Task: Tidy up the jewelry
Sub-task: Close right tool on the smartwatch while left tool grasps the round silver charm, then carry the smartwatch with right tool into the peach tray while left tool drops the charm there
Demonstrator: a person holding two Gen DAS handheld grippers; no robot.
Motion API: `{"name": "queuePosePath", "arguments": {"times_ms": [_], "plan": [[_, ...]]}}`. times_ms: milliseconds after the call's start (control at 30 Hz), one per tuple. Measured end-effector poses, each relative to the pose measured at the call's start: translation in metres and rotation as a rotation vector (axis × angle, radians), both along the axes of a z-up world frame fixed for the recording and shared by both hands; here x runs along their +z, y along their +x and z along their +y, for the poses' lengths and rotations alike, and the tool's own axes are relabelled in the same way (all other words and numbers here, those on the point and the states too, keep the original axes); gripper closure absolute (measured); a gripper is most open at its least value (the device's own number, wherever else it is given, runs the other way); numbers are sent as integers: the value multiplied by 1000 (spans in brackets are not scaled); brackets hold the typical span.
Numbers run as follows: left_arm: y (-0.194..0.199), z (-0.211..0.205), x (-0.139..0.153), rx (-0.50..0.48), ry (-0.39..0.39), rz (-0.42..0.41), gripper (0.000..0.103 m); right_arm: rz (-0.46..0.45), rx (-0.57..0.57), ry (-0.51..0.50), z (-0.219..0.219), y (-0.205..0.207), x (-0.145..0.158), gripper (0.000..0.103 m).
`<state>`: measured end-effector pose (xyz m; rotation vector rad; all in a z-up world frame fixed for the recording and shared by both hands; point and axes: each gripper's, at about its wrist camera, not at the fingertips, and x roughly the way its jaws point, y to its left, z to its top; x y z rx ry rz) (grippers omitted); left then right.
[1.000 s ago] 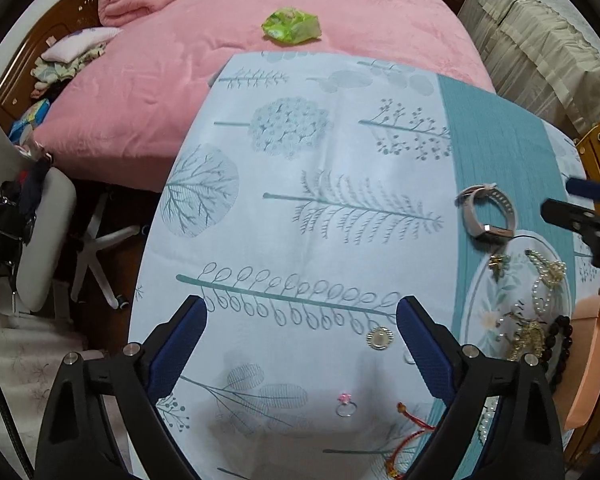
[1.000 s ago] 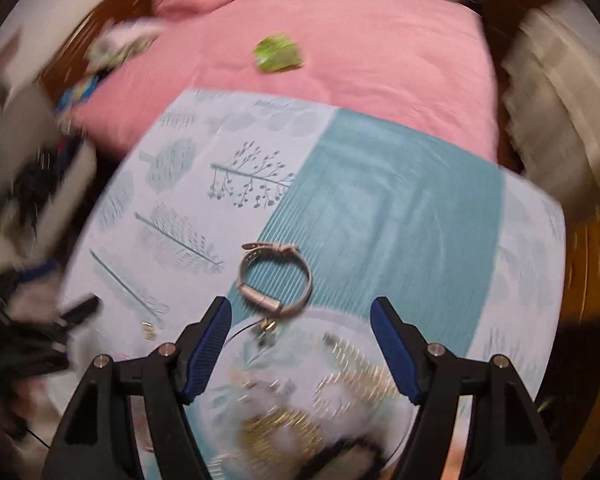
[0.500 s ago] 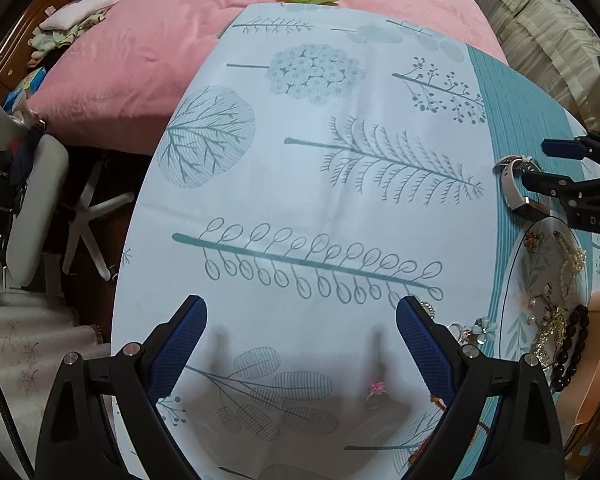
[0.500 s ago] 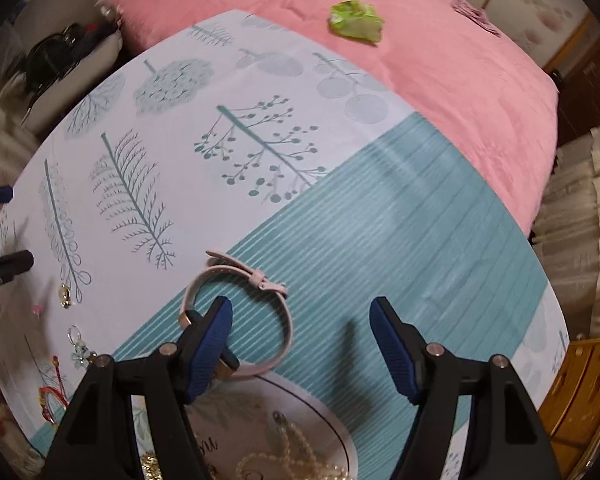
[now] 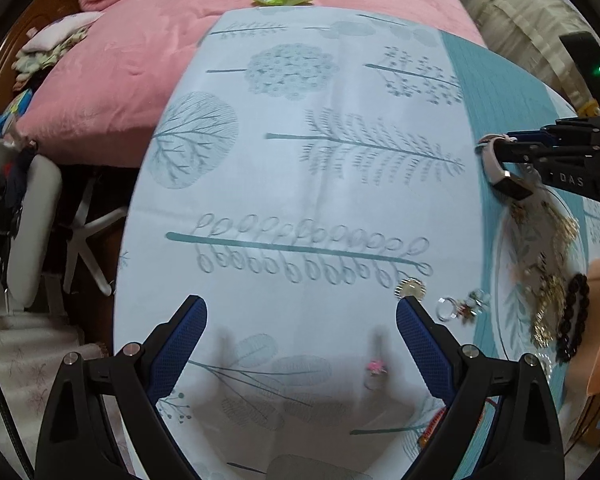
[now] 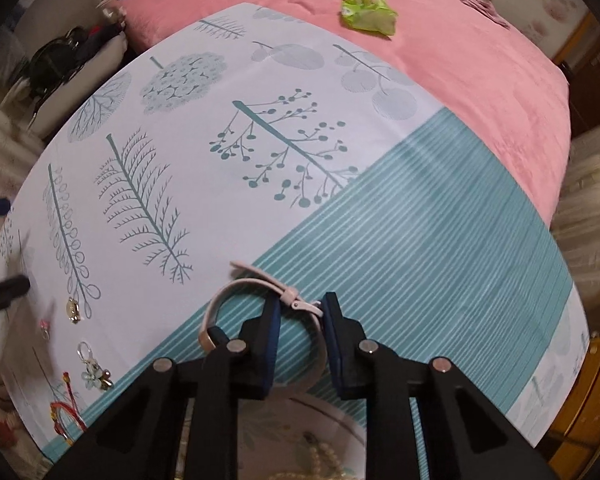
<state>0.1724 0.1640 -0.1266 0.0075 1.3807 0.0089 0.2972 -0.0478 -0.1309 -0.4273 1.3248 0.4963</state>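
A pale pink watch [image 6: 220,300] lies on the teal stripe of the tablecloth, beside a patterned plate [image 5: 500,280] holding gold pieces and pearls. My right gripper [image 6: 302,306] points down at it. Its jaws are closing, with the buckle end of the strap pinched between the pads. In the left wrist view the right gripper [image 5: 496,142] sits on the watch [image 5: 508,188] at the far right. My left gripper [image 5: 300,308] hangs open over the white cloth. A small pink ring [image 5: 376,368] lies beneath it near the right finger, untouched.
A gold pendant [image 5: 410,289], a silver ring with a flower charm [image 5: 460,308] and a red string bracelet [image 6: 64,412] lie loose on the cloth. A black bead bracelet [image 5: 572,320] rests on the plate. A pink bed with a green wrapper [image 6: 368,12] lies beyond the table.
My right gripper came down onto the watch and its wide jaws narrowed around the strap. My left gripper sank slightly toward the cloth and stayed open.
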Motion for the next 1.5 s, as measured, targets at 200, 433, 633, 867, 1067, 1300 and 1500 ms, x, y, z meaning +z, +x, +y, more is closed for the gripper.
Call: {"name": "queuePosePath", "arguments": {"times_ms": [200, 433, 633, 867, 1067, 1300, 1500], "plan": [[-4, -26, 0, -113, -22, -24, 8, 11, -172, 46, -23, -20, 9, 83], [-8, -55, -4, -298, -2, -87, 10, 19, -346, 130, -53, -59, 27, 94], [-6, -60, -14, -339, -2, -55, 33, 24, -404, 144, -63, -77, 24, 95], [3, -60, -26, -322, -29, -14, 54, 24, -441, 194, -71, -86, 28, 95], [10, -58, -24, -319, -39, -17, 86, 26, -454, 230, -75, -90, 34, 95], [10, -54, -12, -285, -42, -42, 86, 18, -467, 255, -80, -96, 47, 95], [1, -59, 26, -268, -38, -87, 86, 7, -504, 292, -92, -111, 62, 95]]}}
